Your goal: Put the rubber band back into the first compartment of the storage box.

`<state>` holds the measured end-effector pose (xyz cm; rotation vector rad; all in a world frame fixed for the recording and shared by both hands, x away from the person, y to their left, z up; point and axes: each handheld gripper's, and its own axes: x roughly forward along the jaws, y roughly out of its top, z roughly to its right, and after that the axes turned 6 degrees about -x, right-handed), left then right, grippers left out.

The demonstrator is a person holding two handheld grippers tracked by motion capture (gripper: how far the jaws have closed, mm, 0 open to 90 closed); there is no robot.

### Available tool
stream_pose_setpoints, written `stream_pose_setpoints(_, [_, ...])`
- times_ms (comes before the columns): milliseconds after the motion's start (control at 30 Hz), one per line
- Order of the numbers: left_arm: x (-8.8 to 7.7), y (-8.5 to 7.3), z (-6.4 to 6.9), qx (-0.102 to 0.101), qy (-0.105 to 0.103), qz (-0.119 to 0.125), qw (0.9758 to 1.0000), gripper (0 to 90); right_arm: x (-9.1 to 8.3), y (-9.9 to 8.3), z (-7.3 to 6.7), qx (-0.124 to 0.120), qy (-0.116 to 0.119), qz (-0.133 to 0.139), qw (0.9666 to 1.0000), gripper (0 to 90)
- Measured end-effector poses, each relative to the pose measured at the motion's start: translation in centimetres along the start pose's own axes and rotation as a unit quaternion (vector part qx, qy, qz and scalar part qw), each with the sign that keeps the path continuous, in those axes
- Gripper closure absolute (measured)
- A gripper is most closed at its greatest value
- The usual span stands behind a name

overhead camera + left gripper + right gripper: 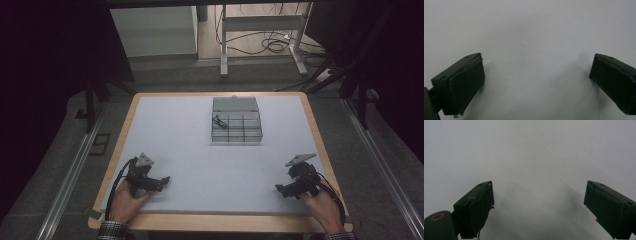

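At table's near edge, L tongs [165,180] & R tongs [278,189] gape wide, box [236,120] well apart.

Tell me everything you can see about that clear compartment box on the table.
The compartment box looks like clear, greyish plastic. It lies flat on the pale table, at the far middle, square to the edges. Dividers split its near part into small cells; the far part looks like a lid panel. A small dark item, too small to identify, sits in a left cell. Nothing else touches the box.
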<state>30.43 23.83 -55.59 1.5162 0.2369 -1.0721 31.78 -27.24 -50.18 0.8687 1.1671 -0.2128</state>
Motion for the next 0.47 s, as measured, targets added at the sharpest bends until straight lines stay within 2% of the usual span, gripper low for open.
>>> stream_pose_setpoints(200, [0.0, 0.0, 0.0, 0.000, 0.000, 0.000, 1.0000, 0.0, -0.2, -2.0, 0.5, 0.019, -0.001, -0.014, 0.9997, 7.6])
stream_pose_setpoints(467, [0.0, 0.0, 0.0, 0.000, 0.000, 0.000, 1.0000, 0.0, -0.6, -3.4, 0.6, 0.027, -0.002, 0.008, 0.9996, 5.6])
